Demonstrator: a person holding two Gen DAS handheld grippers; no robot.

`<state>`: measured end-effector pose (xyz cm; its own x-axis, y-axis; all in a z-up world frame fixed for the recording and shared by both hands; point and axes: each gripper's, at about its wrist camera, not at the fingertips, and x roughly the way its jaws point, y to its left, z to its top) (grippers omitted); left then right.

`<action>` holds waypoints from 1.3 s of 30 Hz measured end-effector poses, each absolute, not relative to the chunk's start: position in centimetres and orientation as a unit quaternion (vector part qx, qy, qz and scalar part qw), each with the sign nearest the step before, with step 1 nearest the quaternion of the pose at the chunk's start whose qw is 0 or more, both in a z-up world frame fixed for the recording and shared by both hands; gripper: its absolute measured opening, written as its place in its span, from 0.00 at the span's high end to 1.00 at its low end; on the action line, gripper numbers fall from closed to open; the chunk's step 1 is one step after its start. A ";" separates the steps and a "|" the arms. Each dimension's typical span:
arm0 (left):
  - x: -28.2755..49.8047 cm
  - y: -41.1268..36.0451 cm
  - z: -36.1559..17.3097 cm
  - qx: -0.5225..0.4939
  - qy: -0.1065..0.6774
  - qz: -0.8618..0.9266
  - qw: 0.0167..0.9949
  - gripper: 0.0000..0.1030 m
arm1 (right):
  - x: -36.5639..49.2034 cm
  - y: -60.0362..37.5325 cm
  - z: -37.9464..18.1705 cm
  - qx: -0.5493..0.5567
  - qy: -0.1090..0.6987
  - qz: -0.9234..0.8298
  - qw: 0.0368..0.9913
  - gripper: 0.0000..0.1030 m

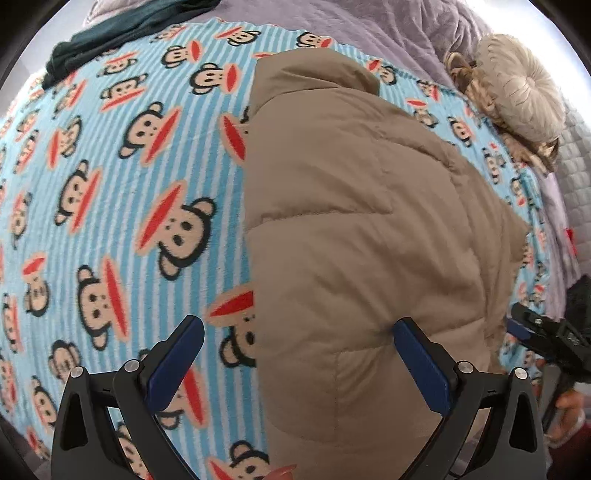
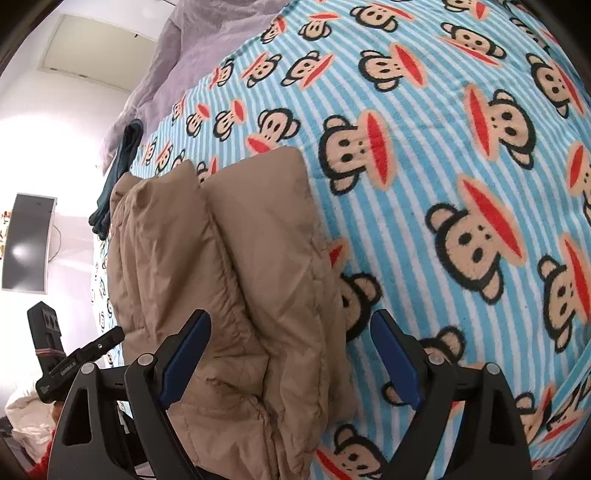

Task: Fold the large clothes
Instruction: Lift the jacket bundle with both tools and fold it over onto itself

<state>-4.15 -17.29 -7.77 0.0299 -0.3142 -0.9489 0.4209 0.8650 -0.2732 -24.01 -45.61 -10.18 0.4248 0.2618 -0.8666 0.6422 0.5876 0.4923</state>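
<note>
A tan puffer jacket [image 1: 351, 229] lies folded lengthwise on a blue striped monkey-print blanket [image 1: 129, 184]. My left gripper [image 1: 299, 339] is open, its jaws wide apart just above the jacket's near left edge, holding nothing. In the right wrist view the jacket [image 2: 236, 280] lies as two padded folds side by side on the blanket [image 2: 443, 184]. My right gripper [image 2: 291, 343] is open over the jacket's near end, empty. The right gripper also shows at the right edge of the left wrist view [image 1: 546, 332]; the left one shows at the left of the right wrist view [image 2: 74, 362].
A dark green garment [image 1: 122, 33] lies at the blanket's far left corner. A round beige cushion [image 1: 517, 92] sits at the far right on a lilac quilt [image 1: 388, 26]. A dark screen [image 2: 27, 240] hangs on the wall at left.
</note>
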 end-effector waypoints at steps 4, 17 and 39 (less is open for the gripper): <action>-3.0 -16.9 -8.7 -0.001 0.667 -0.300 0.681 0.00 | -23.5 -46.7 -11.2 0.460 0.522 -0.098 0.712 0.12; 0.4 -16.2 -12.6 -0.107 0.697 -0.383 0.597 0.00 | -20.0 -47.9 -14.4 0.479 0.551 0.010 0.683 0.12; 1.3 -19.2 -16.3 -0.108 0.707 -0.409 0.567 0.00 | -12.1 -46.6 -20.4 0.519 0.569 0.085 0.632 0.00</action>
<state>1.29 -19.20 -16.30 -0.3343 -0.6160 -0.7133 0.3116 0.6420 -0.7005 -12.11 -46.57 -20.38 0.3381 0.6977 -0.6316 0.4834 0.4471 0.7526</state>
